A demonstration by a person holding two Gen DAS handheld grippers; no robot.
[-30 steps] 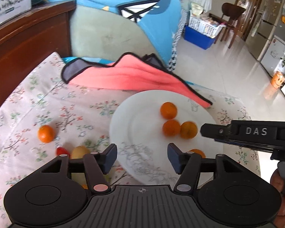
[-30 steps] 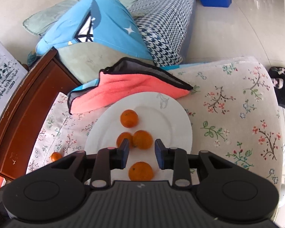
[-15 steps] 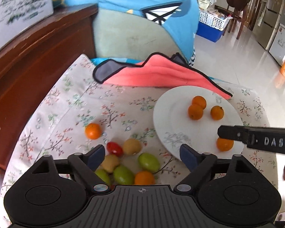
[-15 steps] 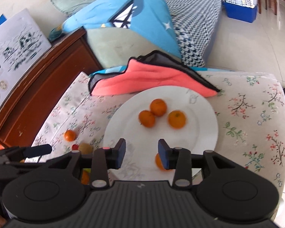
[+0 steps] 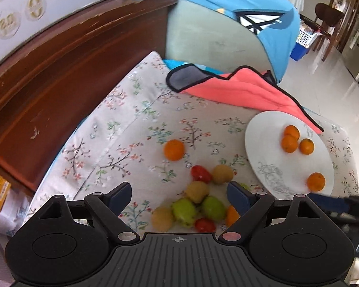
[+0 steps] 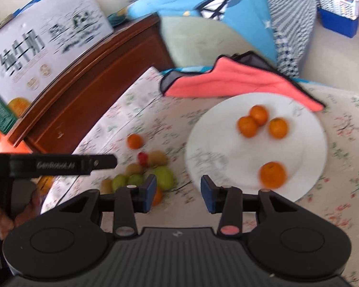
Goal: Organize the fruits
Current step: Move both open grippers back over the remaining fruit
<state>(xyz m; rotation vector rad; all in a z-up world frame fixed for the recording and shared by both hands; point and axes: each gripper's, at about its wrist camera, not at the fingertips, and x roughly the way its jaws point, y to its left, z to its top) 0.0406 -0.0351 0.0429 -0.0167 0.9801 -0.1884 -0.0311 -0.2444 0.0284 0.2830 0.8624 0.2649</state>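
Observation:
A white plate lies on the floral cloth with several oranges on it. A lone orange lies left of the plate. A pile of green, yellow-brown and red fruits lies near the front. My left gripper is open and empty, just above the pile; it also shows in the right wrist view. My right gripper is open and empty between the pile and the plate.
A pink cloth with a black edge lies behind the plate. A dark wooden cabinet with a printed box on top borders the left. A blue cushion stands at the back.
Both grippers have swung left from the plate toward the fruit pile. The left gripper's jaws have opened wider. The right gripper's jaws have opened too.

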